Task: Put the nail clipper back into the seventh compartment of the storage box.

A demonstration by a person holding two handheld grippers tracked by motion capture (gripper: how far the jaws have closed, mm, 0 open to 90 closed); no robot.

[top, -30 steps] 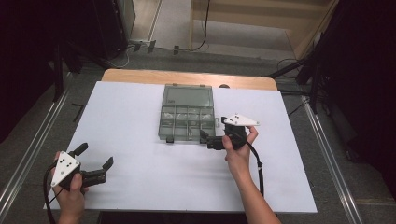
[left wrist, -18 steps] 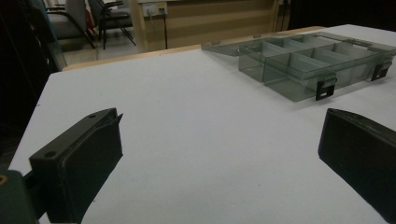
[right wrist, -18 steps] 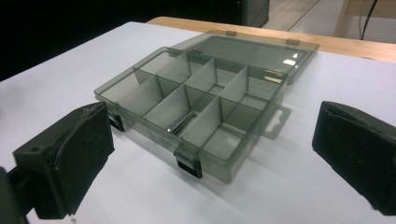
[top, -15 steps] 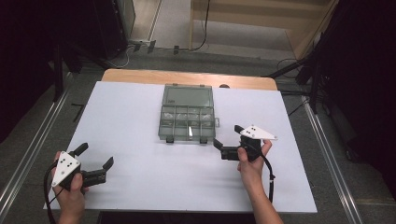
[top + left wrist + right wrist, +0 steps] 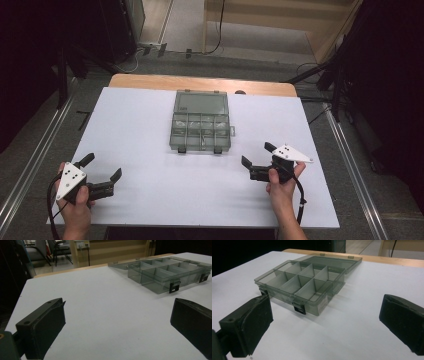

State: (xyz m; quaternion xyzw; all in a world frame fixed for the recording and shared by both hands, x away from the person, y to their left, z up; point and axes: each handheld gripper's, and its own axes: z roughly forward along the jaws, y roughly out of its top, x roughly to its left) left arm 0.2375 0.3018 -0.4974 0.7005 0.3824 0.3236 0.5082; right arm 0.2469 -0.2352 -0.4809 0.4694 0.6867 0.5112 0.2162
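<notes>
The clear grey compartment box (image 5: 201, 127) sits in the middle of the white desk (image 5: 140, 120), lid folded flat behind it toward the far edge, its two black latches facing the person. Its tray runs long side to side. The right gripper (image 5: 257, 155) hangs near the box's front right corner, jaws spread wide and holding nothing, aimed leftward and slightly up the desk; from its own view the box (image 5: 304, 282) lies ahead and to the left. The left gripper (image 5: 103, 167) rests well apart at the near left corner, jaws also spread and empty. I judge the right hand the likelier to reach the box.
</notes>
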